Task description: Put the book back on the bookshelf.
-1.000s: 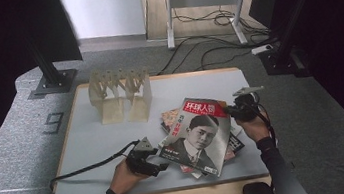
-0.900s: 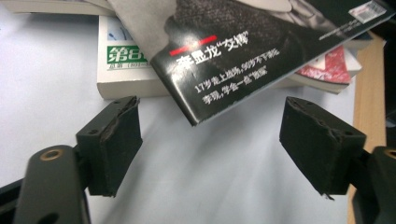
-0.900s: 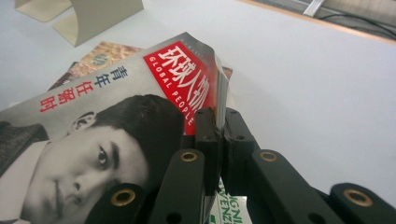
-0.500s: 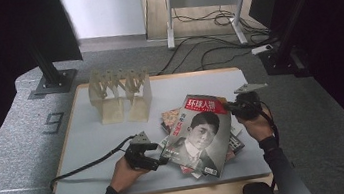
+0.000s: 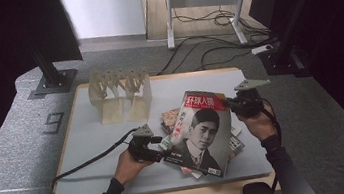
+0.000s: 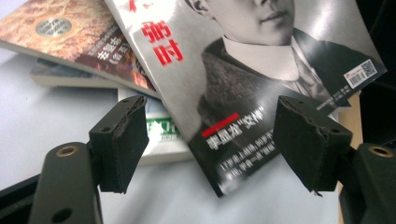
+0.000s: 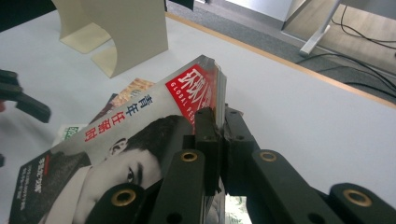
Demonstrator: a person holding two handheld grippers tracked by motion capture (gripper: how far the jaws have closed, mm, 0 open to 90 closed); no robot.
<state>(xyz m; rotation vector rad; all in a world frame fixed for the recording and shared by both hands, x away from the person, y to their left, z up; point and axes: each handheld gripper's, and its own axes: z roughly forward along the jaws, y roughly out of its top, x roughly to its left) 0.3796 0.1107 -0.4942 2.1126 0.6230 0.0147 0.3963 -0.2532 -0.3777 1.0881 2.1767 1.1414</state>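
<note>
The right tool (image 5: 230, 104) pinches the top edge of the magazine (image 5: 200, 132) and holds that end up off the worktop (image 5: 89, 138). The magazine's low end rests on a pile of books (image 6: 70, 42). The left tool (image 5: 159, 146) is spread wide at the magazine's bottom corner, its jaws just now closing a little, not pressing it.
</note>
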